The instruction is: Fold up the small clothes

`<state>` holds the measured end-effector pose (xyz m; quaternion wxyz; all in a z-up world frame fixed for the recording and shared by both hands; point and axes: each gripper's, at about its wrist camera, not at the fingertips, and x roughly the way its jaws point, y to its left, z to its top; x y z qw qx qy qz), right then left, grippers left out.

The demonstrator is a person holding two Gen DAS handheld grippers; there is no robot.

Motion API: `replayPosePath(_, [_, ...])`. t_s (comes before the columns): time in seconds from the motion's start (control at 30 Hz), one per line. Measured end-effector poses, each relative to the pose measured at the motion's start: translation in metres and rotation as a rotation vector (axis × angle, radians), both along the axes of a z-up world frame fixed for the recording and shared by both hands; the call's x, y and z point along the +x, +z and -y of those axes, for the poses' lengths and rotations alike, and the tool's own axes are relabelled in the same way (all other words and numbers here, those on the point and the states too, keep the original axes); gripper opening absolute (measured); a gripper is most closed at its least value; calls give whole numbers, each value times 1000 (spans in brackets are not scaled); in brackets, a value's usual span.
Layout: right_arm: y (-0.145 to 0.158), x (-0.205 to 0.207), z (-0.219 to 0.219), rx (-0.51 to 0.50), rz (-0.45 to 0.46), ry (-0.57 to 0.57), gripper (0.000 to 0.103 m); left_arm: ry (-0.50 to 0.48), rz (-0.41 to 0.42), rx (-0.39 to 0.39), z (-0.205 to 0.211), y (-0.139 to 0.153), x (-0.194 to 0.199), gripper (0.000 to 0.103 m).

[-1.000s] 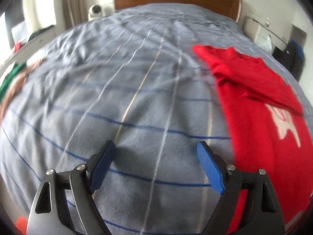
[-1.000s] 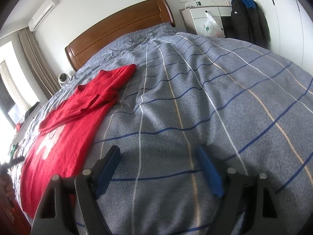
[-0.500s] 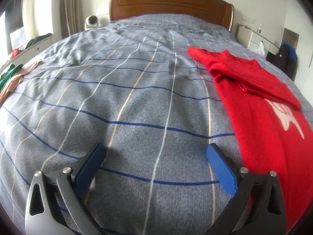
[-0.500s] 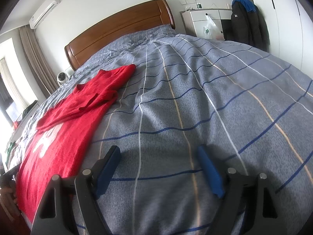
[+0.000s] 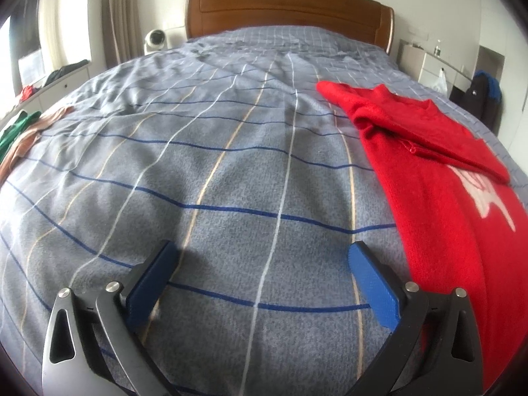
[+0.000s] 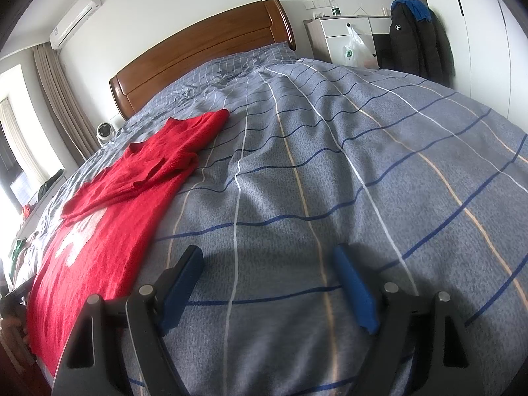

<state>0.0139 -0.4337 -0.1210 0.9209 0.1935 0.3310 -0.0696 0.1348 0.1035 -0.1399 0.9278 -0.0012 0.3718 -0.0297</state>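
A red sweater (image 5: pixel 439 194) with a white motif lies flat on the grey striped bed cover, both sleeves folded across its chest. In the left wrist view it is at the right; in the right wrist view the sweater (image 6: pixel 109 217) is at the left. My left gripper (image 5: pixel 264 257) is open and empty above the bare cover, left of the sweater's hem. My right gripper (image 6: pixel 267 260) is open and empty above the cover, right of the sweater.
The bed cover (image 5: pixel 231 151) fills both views, with a wooden headboard (image 5: pixel 287 10) at the far end. Green and tan clothes (image 5: pixel 19 132) lie at the bed's left edge. A white cabinet (image 6: pixel 349 39) and a dark jacket (image 6: pixel 415 36) stand at the right.
The left gripper has tilted up and drawn back, so the headboard and more of the bed show. The right gripper has barely moved. The sweater lies unchanged.
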Motion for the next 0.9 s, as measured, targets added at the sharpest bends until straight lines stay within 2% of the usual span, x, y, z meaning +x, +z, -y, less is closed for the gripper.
replayPosePath(0.9, [0,0,-1,-2,0,-1,81,0,4,6,0,-1,0,102])
